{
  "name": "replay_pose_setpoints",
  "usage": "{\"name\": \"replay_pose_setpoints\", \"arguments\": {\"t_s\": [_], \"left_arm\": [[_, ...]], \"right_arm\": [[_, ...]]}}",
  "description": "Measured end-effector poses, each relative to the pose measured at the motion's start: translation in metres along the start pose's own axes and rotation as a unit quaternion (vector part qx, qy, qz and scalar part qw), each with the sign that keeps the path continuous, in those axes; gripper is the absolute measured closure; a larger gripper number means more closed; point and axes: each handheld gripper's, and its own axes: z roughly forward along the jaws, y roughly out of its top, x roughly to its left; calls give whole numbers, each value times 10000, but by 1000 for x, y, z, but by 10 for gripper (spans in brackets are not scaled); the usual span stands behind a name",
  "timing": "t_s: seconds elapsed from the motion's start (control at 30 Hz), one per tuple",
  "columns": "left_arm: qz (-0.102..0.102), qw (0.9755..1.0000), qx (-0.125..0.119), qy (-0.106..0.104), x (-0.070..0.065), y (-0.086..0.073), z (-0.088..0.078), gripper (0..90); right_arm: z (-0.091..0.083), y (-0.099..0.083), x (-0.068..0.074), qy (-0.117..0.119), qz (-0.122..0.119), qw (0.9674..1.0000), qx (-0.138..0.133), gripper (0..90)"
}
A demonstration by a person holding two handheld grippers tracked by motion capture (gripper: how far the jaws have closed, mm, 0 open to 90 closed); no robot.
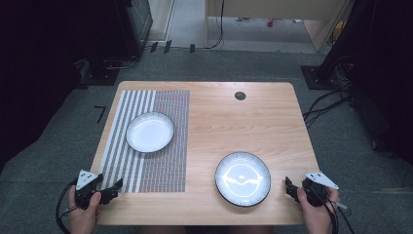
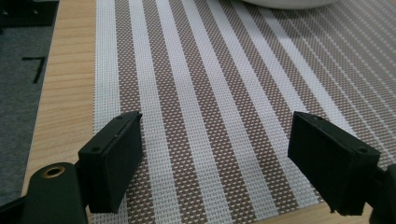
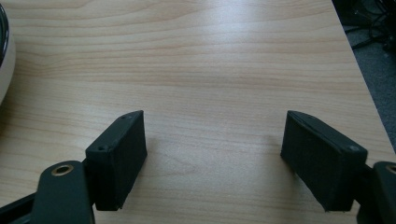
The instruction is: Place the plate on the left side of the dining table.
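A white plate (image 1: 150, 131) rests on a brown-and-white striped placemat (image 1: 146, 165) on the left half of the wooden table (image 1: 234, 117). A second plate (image 1: 242, 178) with a dark rim sits on bare wood at the front right. My left gripper (image 1: 116, 189) hovers open over the mat's front left corner; in the left gripper view it (image 2: 215, 135) holds nothing, with the plate's edge (image 2: 287, 3) far ahead. My right gripper (image 1: 290, 189) stands open just right of the dark-rimmed plate; in the right gripper view it (image 3: 215, 135) is empty above bare wood, and the plate's edge (image 3: 4, 60) shows at the left.
A black round grommet (image 1: 240, 95) is set in the table's far edge. Grey carpet surrounds the table, with cables (image 1: 326, 105) on the floor at the right and dark equipment stands (image 1: 117, 58) at the back left.
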Motion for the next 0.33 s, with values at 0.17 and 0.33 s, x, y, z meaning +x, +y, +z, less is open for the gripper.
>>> {"name": "replay_pose_setpoints", "arguments": {"t_s": [0.17, 0.33], "left_arm": [[87, 9999, 45, 122, -3, 0, 1, 180], [177, 9995, 86, 229, -6, 0, 3, 179]], "right_arm": [[0, 0, 0, 6, -3, 10000, 3, 212], [0, 0, 0, 33, -32, 10000, 23, 188]]}}
